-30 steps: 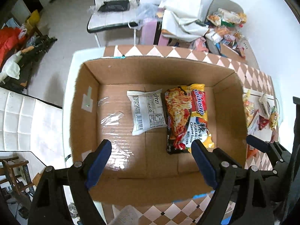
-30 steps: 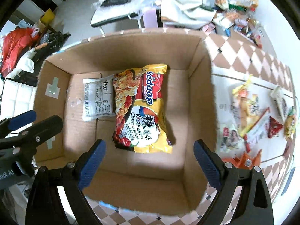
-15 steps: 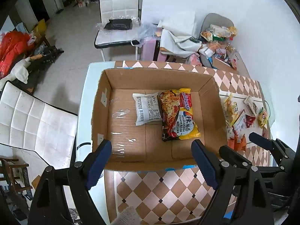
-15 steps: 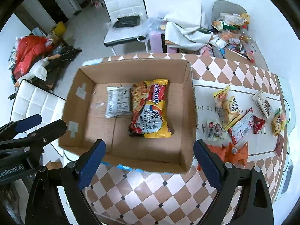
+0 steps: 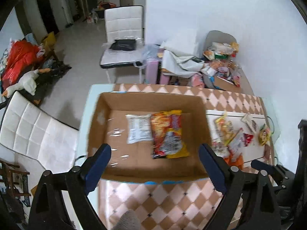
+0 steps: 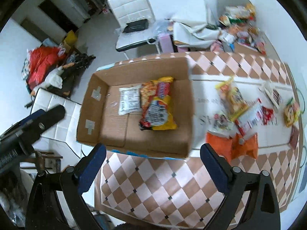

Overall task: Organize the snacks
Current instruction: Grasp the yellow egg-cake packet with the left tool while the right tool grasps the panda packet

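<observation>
An open cardboard box (image 5: 201, 118) (image 6: 86, 111) stands on the checkered table. Inside lie a red and yellow noodle packet (image 5: 168, 134) (image 6: 156, 106) and a white packet (image 5: 139, 131) (image 6: 129, 100) side by side. Several loose snack packs (image 6: 249, 111) (image 5: 236, 136) lie on a white mat right of the box. My left gripper (image 5: 154, 166) is open and empty, held above the box's near edge. My right gripper (image 6: 153, 164) is open and empty, above the table in front of the box. The left gripper's body shows in the right wrist view (image 6: 28, 126).
Orange packs (image 6: 232, 145) lie nearest the box's right corner. A white chair (image 5: 34, 134) stands left of the table, another chair (image 5: 122, 44) beyond it. A pile of snacks and bags (image 5: 220, 61) sits at the far end by the wall.
Both grippers have pulled back and up from the box, so the box looks smaller and farther away. The loose snacks on the right have come into fuller view. Both stay open and empty.
</observation>
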A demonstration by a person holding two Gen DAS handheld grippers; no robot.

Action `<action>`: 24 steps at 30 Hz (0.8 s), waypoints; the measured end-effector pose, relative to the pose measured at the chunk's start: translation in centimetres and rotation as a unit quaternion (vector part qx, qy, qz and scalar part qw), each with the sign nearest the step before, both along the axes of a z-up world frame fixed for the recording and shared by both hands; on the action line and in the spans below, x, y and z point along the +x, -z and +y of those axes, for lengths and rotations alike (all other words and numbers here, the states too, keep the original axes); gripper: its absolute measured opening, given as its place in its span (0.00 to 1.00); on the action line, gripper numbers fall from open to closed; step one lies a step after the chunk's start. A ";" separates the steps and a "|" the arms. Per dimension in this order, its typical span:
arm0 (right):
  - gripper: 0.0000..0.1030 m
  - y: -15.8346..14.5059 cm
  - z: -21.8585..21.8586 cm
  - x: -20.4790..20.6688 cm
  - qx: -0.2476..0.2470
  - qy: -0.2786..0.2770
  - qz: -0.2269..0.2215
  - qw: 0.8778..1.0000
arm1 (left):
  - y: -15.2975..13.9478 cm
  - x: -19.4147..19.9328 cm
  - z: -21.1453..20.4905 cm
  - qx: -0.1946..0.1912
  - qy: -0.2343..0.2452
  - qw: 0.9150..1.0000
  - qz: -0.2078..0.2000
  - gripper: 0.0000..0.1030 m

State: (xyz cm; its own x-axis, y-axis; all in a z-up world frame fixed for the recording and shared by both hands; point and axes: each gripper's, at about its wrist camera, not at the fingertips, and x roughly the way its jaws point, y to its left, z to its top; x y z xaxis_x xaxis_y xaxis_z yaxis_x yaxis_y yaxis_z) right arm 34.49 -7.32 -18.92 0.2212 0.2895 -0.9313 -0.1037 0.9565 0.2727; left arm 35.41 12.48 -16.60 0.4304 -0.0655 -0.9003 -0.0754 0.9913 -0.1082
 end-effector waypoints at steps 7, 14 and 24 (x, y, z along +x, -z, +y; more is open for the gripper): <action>0.97 2.2 -14.2 1.0 0.000 0.112 0.035 0.993 | 3.6 4.7 -11.4 0.002 0.070 0.996 0.056 0.91; 0.97 6.4 -31.4 2.1 -0.006 0.261 0.068 0.963 | 11.4 10.7 -22.3 -0.046 0.088 0.977 0.187 0.91; 0.97 14.8 -47.5 8.8 0.020 0.391 0.119 0.912 | 22.6 16.4 -27.0 -0.079 -0.014 0.951 0.300 0.91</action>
State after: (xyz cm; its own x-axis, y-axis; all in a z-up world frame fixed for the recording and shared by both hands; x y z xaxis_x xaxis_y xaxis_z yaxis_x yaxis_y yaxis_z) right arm 43.26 -54.86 -33.72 0.1673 0.1636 -0.9722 0.6733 0.7014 0.2339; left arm 51.80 -14.48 -39.24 -0.1539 -0.2162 -0.9642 -0.1970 0.9629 -0.1845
